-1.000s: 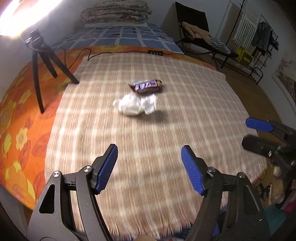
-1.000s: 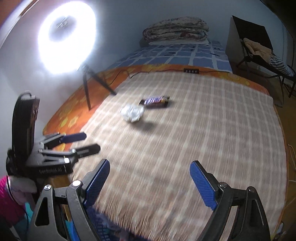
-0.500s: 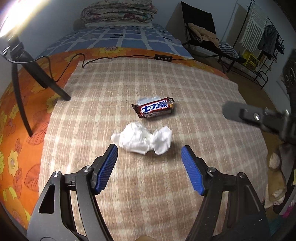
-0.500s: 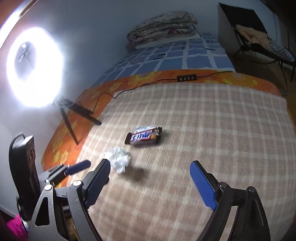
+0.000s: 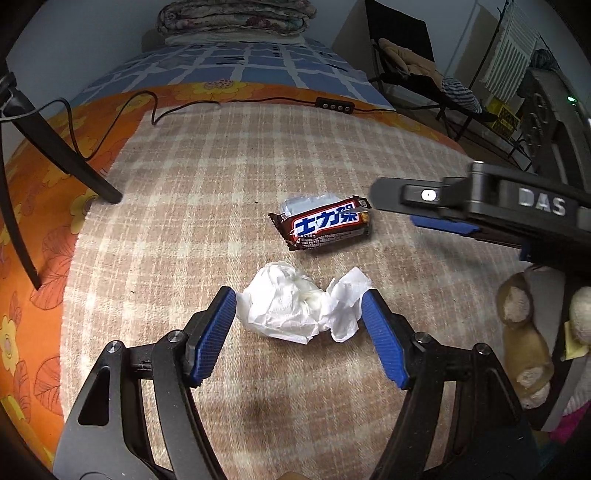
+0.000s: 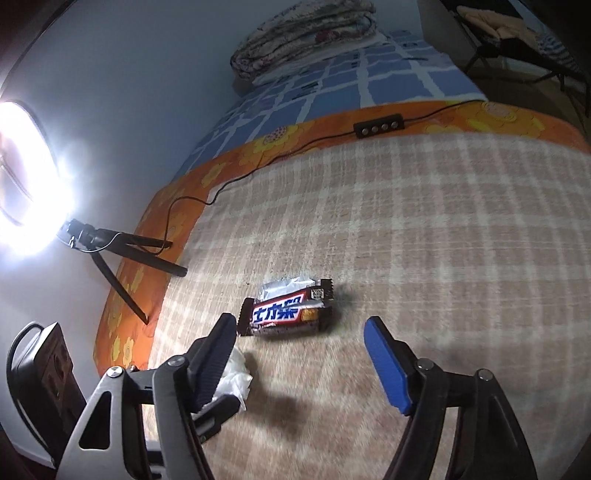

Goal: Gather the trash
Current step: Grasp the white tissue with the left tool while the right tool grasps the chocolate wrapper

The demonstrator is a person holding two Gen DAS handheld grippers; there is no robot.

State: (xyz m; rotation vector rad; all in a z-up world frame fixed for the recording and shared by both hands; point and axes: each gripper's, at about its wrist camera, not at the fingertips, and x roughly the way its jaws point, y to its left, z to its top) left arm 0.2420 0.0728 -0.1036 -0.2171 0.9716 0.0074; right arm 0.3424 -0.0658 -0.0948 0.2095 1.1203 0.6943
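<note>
Fingers [image 5: 384, 343] of the left gripper [image 5: 300, 325], closing but not yet pressing, flank the crumpled tissue [image 5: 295, 308]; right gripper [image 6: 300, 363], unclenched and closing, faces the crosswise candy wrapper [image 6: 288, 312].

Both fisheye views look steeply down along their own fingers, from close above the beige checked woven blanket [image 5: 207, 177] toward the far folded floral quilt [image 5: 236, 16]. The left wrist view sits left, the right wrist view just beside it (rolled slightly). Both share the brown candy-bar wrapper [image 5: 325, 223] and the crumpled white tissue [image 5: 291, 308].
</note>
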